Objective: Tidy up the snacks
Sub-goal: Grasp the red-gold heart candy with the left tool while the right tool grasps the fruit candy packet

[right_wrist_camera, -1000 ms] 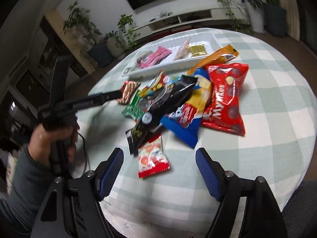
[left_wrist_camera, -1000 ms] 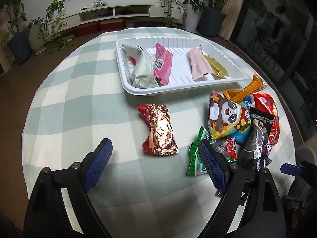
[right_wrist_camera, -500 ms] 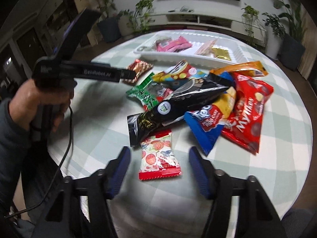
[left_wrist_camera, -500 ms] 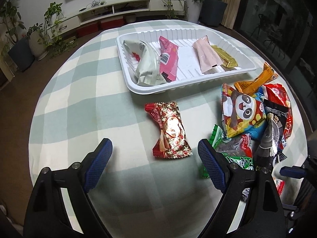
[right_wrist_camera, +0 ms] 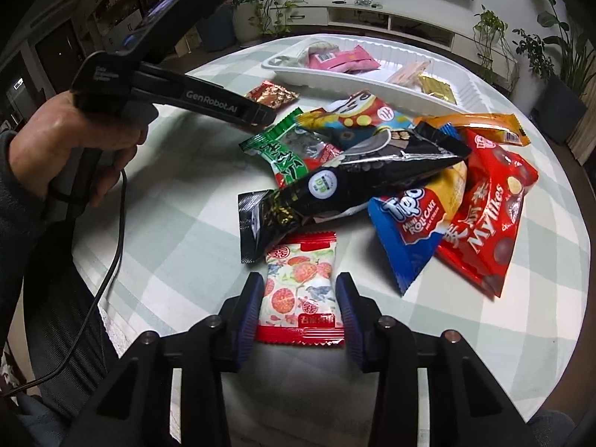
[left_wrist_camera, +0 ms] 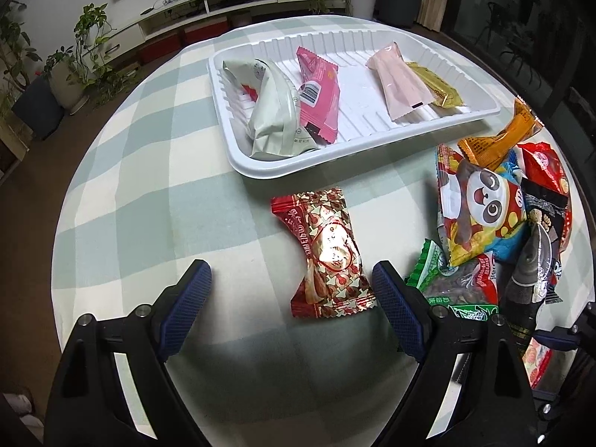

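Note:
A white tray (left_wrist_camera: 465, 119) at the table's far side holds a grey-white pack (left_wrist_camera: 273, 111), a pink pack (left_wrist_camera: 318, 93), a pale pink pack (left_wrist_camera: 400, 82) and a gold one (left_wrist_camera: 439, 87). My left gripper (left_wrist_camera: 290, 298) is open, with a red-gold candy pack (left_wrist_camera: 327, 257) lying between its pads. My right gripper (right_wrist_camera: 298, 307) is partly closed; its pads straddle a white-and-red fruit-print pack (right_wrist_camera: 300, 292) lying on the table, close to or touching its sides. The tray also shows in the right wrist view (right_wrist_camera: 480, 87).
A pile of snacks lies right of the tray: panda bag (left_wrist_camera: 480, 208), green pack (right_wrist_camera: 287, 149), black bag (right_wrist_camera: 354, 182), blue Tipo bag (right_wrist_camera: 413, 223), red Mylikes bag (right_wrist_camera: 488, 205), orange pack (right_wrist_camera: 480, 126). The round table has a green-checked cloth (left_wrist_camera: 149, 193).
My left gripper has moved forward so the red-gold pack lies between its pads. My right gripper has narrowed and advanced around the fruit-print pack.

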Motion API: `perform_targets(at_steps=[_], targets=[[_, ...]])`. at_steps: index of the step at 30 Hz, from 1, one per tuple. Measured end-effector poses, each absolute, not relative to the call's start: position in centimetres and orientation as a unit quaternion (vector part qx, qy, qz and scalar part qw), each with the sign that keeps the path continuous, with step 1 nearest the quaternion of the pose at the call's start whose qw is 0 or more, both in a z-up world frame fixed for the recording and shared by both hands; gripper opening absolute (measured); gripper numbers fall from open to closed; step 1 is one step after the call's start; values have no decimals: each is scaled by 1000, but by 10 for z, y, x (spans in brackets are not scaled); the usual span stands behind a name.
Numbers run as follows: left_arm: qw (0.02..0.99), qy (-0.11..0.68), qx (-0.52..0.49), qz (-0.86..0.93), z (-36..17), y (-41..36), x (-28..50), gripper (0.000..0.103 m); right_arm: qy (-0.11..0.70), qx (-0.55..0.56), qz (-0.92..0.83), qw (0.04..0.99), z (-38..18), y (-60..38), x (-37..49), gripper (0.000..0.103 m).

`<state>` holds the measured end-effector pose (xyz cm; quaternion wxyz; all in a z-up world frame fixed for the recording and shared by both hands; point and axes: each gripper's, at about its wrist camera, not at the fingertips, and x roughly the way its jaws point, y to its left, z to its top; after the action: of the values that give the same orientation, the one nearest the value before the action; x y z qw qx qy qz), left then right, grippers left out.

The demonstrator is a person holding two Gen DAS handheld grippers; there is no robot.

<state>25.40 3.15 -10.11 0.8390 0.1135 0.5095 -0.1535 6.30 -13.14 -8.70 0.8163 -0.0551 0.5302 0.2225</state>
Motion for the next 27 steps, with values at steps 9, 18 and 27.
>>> perform_targets(at_steps=[9, 18, 27], targets=[[841, 510, 112, -144, -99, 29, 266, 88, 538, -29, 226, 811, -84, -144, 52, 42], [835, 516, 102, -158, -104, 26, 276, 35, 539, -26, 227, 811, -83, -146, 47, 42], [837, 511, 91, -172, -101, 30, 266, 26, 539, -13, 227, 811, -81, -150, 49, 41]])
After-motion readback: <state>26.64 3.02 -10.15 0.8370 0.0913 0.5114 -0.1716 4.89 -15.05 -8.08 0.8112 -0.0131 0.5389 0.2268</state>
